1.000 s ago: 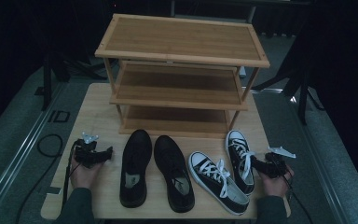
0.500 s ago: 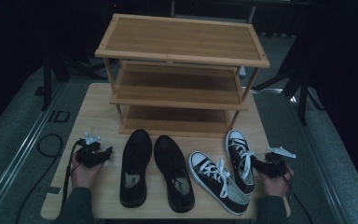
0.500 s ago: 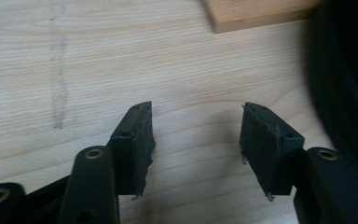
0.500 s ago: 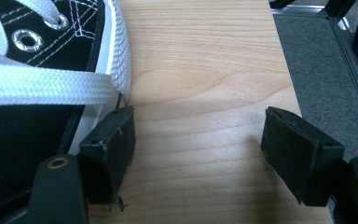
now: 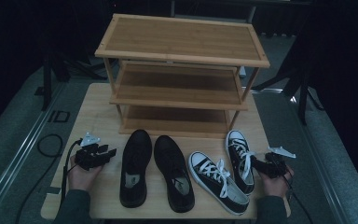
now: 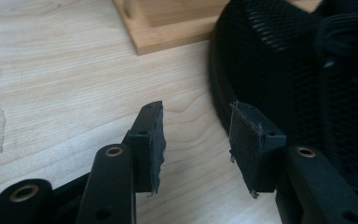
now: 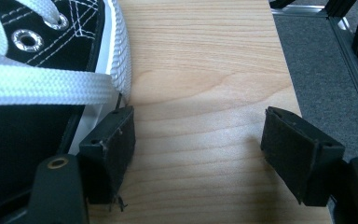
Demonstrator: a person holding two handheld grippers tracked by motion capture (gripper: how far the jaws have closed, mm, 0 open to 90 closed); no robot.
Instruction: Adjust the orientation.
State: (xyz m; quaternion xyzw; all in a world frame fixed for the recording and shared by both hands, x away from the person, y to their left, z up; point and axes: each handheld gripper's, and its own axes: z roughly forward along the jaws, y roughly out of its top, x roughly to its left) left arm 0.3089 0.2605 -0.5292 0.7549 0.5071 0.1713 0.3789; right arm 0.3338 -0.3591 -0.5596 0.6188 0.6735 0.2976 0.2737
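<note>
I read this as the approach step: my left gripper point(image 5: 106, 153), lower left of the high view, has just been closing its jaws with nothing between them, just beside the plain black mesh shoe point(image 5: 134, 166) on the pale wooden table point(image 5: 98, 112). My right gripper point(image 5: 257, 164) hangs unclenched beside the black-and-white canvas sneaker point(image 5: 241, 158) (lower right). Next, I judge, the left jaws must straddle that shoe's edge before lifting toward the three-tier bamboo rack point(image 5: 182, 70).

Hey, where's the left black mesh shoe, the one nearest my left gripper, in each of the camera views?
High view: the black mesh shoe lies left of centre, toe toward the rack.
Left gripper view: it fills the right side, beside the right-hand jaw.
Right gripper view: I can't pick it out there.
Shared landmark: the wooden shoe rack, whose foot appears at the top of the left gripper view.
</note>
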